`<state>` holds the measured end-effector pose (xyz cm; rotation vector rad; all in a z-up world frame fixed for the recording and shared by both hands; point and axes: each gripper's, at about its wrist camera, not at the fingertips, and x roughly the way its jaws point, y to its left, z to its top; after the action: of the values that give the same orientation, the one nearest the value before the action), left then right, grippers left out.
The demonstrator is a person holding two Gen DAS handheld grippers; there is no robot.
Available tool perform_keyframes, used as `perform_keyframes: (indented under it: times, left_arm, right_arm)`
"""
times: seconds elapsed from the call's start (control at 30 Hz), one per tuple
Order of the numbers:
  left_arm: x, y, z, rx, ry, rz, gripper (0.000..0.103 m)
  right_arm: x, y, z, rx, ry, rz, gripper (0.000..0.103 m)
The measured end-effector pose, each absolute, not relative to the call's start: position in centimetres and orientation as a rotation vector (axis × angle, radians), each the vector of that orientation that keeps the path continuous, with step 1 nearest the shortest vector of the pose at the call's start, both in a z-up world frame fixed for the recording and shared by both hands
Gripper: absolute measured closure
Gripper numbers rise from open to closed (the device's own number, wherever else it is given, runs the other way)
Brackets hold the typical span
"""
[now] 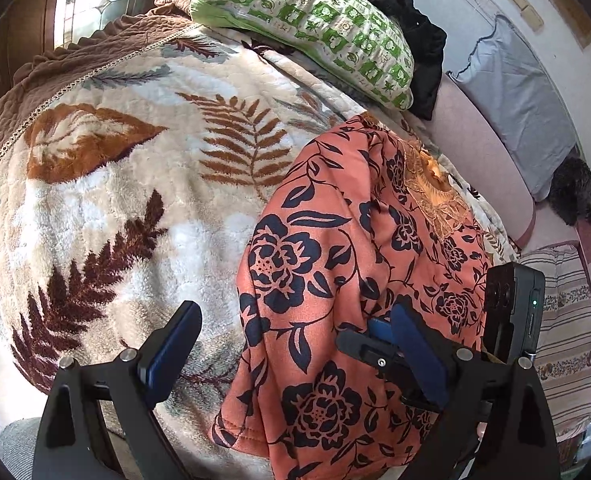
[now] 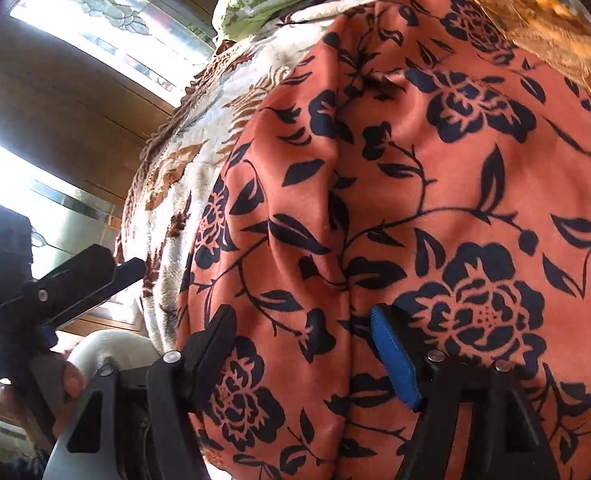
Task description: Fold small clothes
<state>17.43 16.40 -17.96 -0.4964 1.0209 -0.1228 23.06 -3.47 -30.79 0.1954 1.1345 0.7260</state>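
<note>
An orange garment with dark blue flowers lies on the leaf-patterned fleece blanket, folded lengthwise, its lace neckline at the far end. My left gripper is open wide and straddles the garment's near left edge without pressing it. In the right wrist view the garment fills the frame. My right gripper stands open just above it, a lengthwise crease running between its fingers, pads clear of the cloth. Its black housing shows close on the right of my left gripper.
A green-and-white pillow and dark clothes lie at the bed's far end, with a grey pillow on the right. A hand holds the left gripper. Wooden window frames stand beyond the bed.
</note>
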Motion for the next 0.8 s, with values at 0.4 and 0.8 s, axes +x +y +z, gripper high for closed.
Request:
perform_keyframes:
  times: [0.4, 0.8]
  left_arm:
    - [19.8, 16.8, -16.7, -0.592, 1.050, -0.148, 0.008]
    - [34.7, 13.0, -18.2, -0.444, 1.184, -0.159, 0.008]
  right_arm:
    - [18.4, -14.1, -20.0, 0.314, 0.986, 0.751, 0.096]
    - [20.5, -22.4, -24.2, 0.323, 1.037, 0.617, 0.092]
